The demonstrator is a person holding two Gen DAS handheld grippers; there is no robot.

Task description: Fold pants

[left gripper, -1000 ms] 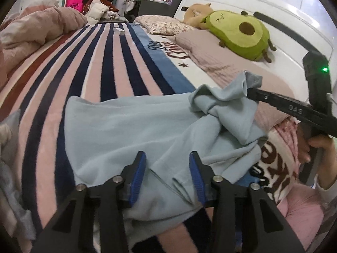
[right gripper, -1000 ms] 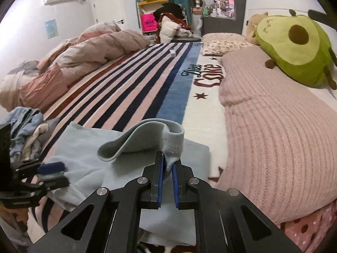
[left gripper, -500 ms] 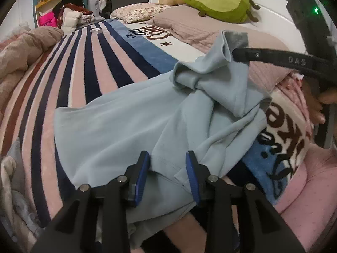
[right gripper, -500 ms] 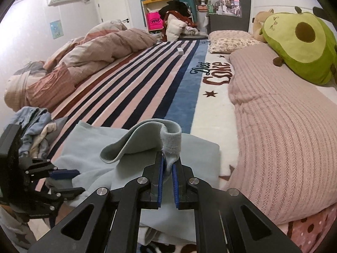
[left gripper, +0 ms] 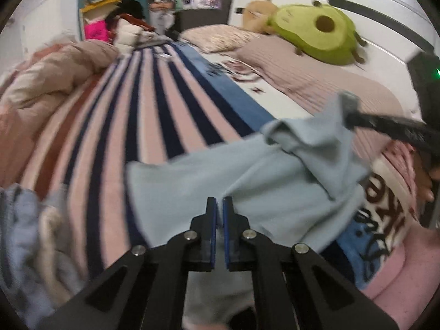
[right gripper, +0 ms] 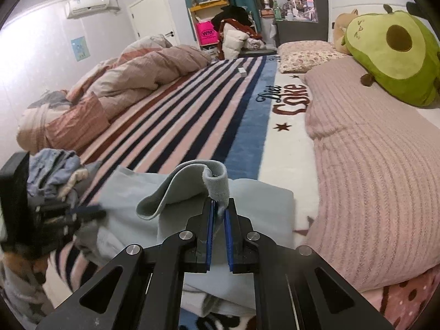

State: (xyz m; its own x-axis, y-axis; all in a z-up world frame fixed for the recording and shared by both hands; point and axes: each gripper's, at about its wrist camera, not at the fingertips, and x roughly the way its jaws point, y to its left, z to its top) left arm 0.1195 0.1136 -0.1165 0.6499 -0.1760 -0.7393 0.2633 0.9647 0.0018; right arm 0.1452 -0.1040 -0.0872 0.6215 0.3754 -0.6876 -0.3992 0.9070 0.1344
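Observation:
Light blue pants (left gripper: 275, 181) lie rumpled on the striped blanket (left gripper: 154, 115) near the bed's front edge. My left gripper (left gripper: 219, 209) is shut on their near edge, and the cloth runs down behind the pads. The right gripper (right gripper: 218, 206) is shut on a thick hemmed edge of the pants (right gripper: 261, 206) and holds it raised, so a flap curls over. From the left wrist the right gripper (left gripper: 350, 119) shows at the right, pinching that lifted corner. In the right wrist view the left gripper (right gripper: 93, 211) sits at the left edge of the cloth.
A green avocado plush (right gripper: 390, 55) and a pink knit blanket (right gripper: 379, 165) fill the right side. A bunched duvet (right gripper: 123, 82) lies along the left. A pile of other clothes (left gripper: 30, 233) sits by the left gripper. A hand (left gripper: 426, 187) holds the right gripper.
The left jaws have shut on the near edge of the pants and the left gripper has risen a little. The right gripper keeps its hold in place.

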